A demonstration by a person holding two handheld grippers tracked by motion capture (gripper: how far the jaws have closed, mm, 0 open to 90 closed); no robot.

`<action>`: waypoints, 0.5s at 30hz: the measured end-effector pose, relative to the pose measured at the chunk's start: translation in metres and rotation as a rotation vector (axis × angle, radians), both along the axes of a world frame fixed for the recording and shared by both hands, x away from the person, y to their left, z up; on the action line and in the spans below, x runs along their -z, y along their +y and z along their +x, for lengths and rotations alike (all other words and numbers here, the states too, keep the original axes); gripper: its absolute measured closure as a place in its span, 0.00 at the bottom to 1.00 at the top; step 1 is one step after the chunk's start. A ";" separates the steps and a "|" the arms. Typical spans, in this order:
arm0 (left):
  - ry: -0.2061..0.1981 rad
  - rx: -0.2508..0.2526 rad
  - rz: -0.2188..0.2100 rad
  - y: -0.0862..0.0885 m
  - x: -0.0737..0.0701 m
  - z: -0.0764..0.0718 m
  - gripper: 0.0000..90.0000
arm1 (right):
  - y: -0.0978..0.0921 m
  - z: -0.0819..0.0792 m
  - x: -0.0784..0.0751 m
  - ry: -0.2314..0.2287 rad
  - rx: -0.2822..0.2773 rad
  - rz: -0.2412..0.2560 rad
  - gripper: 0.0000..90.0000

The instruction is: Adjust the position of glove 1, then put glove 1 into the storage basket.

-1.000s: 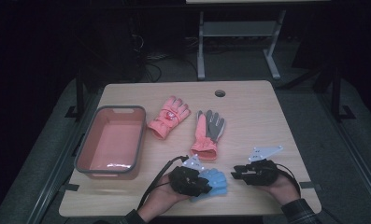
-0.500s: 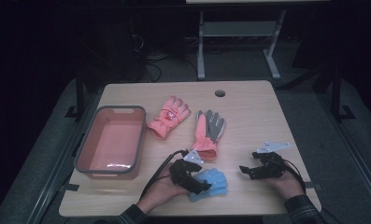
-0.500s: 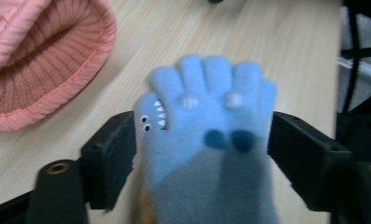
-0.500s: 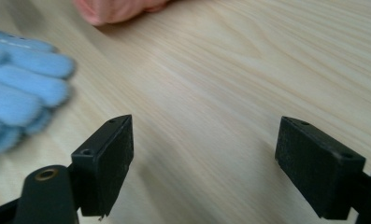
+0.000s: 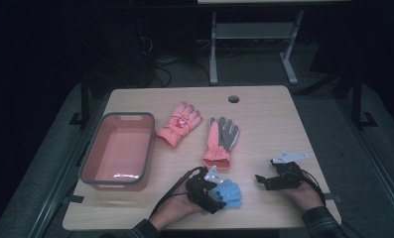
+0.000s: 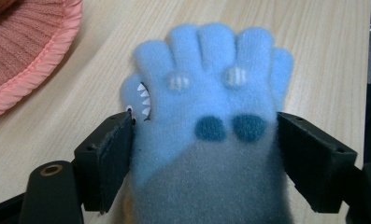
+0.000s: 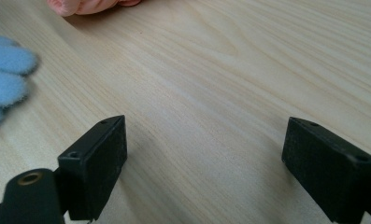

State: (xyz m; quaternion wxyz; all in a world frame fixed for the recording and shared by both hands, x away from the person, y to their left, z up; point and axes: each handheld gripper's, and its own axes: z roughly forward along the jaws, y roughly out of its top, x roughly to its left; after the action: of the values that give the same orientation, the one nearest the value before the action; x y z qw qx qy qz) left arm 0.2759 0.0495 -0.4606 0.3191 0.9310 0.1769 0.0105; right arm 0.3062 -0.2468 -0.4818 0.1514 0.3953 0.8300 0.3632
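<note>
My left gripper [image 6: 204,140] clamped the fuzzy blue fleece glove [image 6: 206,88] at the near edge of the pale wooden table [image 5: 264,119] — soft, five stubby fingers. My right gripper [image 7: 204,163] gaped wide, empty, over bare woodgrain.

Dim and grainy in the high view, with black surroundings from nine through three o'clock and light pooled on the wooden table [image 5: 264,124]. Small white glare at six o'clock inside the pink bin [image 5: 116,148]. Brighter, even light in both gripper views. Soft shadow over the near half of the blue glove [image 6: 211,140]. Blurred glove fingertips at nine o'clock in the right gripper view.
</note>
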 end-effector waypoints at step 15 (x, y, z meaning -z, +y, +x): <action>-0.043 0.055 0.014 0.003 -0.004 -0.009 0.61 | 0.000 0.001 0.000 -0.001 0.001 0.000 0.15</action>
State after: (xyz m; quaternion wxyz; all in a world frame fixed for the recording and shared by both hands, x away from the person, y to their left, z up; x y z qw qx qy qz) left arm 0.2674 0.0527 -0.4571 0.3165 0.9373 0.1441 0.0230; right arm 0.3069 -0.2466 -0.4820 0.1522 0.3955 0.8297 0.3633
